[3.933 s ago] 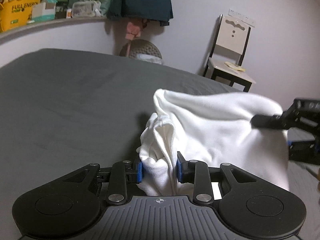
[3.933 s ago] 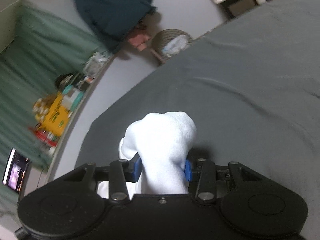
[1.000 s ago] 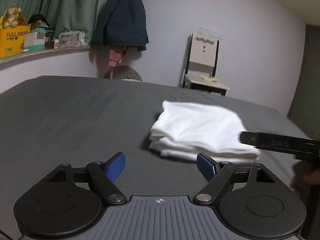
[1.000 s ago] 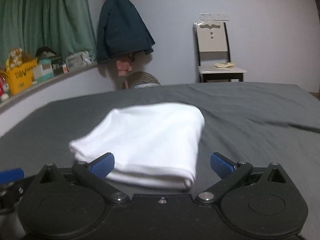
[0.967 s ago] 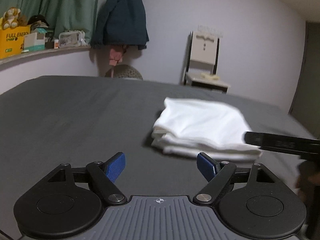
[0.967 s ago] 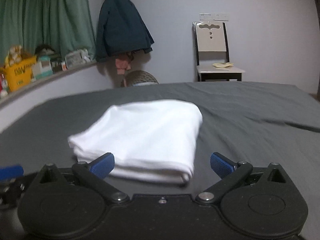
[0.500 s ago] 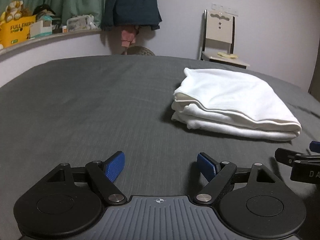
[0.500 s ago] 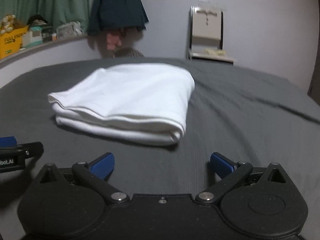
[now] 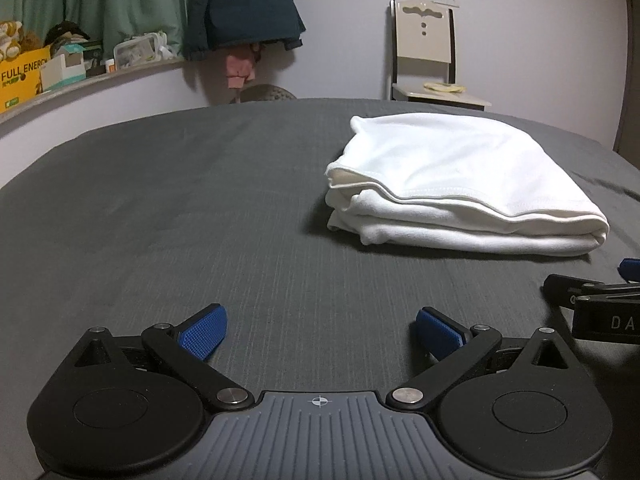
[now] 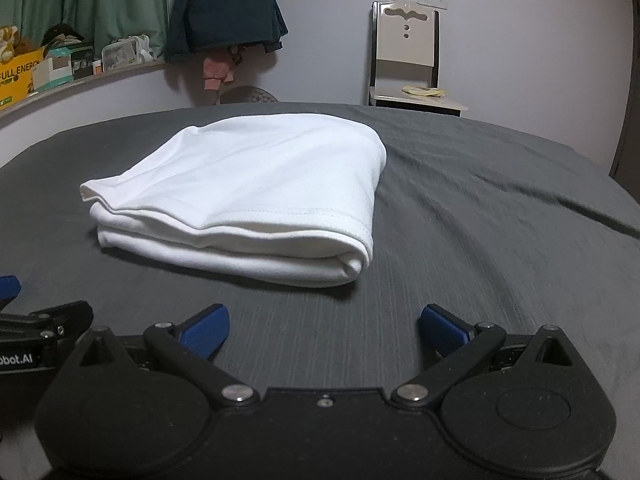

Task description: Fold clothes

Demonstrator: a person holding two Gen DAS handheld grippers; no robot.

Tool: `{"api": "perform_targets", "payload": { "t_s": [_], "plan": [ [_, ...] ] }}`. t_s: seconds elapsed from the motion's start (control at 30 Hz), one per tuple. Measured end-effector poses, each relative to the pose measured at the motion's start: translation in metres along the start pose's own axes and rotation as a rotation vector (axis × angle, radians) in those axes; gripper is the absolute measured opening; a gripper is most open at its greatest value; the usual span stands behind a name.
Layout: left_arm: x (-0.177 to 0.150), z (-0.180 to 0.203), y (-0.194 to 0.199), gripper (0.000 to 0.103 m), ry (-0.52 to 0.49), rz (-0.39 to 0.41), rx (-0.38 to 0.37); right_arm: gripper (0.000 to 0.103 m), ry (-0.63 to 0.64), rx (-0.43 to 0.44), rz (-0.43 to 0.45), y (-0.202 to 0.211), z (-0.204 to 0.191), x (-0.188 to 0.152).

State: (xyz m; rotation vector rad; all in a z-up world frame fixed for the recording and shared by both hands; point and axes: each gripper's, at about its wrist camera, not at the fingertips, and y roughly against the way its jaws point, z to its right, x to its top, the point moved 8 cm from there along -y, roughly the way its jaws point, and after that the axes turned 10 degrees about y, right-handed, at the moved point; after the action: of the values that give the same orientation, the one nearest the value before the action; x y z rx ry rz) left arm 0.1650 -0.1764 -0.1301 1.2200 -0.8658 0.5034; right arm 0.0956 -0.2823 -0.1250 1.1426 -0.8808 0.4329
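A white garment [image 9: 452, 184] lies folded in a neat stack on the dark grey bed [image 9: 200, 208]; it also shows in the right wrist view [image 10: 260, 192]. My left gripper [image 9: 320, 330] is open and empty, low over the sheet, in front and to the left of the stack. My right gripper [image 10: 324, 330] is open and empty, just in front of the stack. The right gripper's fingers [image 9: 576, 292] show at the right edge of the left wrist view. The left gripper's fingers [image 10: 48, 316] show at the left edge of the right wrist view.
A cream chair [image 9: 432, 64] stands by the far wall. A dark coat [image 9: 244, 4] hangs beside green curtains [image 9: 104, 4]. A cluttered ledge [image 9: 80, 80] with a yellow box [image 9: 24, 76] runs along the left. A woven basket [image 9: 264, 92] sits beyond the bed.
Both grippers released the white garment, which now lies folded on the bed. Both have pulled back and dropped low over the sheet, jaws open.
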Motion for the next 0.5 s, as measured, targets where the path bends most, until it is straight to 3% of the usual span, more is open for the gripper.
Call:
{"api": "perform_targets", "payload": {
  "t_s": [0.5],
  "plan": [
    [-0.0017,-0.0031,0.0011,0.103,0.0,0.006,-0.006,0.103,-0.001,-0.001,0.005,-0.0007,0.0009,0.0005]
  ]
}}
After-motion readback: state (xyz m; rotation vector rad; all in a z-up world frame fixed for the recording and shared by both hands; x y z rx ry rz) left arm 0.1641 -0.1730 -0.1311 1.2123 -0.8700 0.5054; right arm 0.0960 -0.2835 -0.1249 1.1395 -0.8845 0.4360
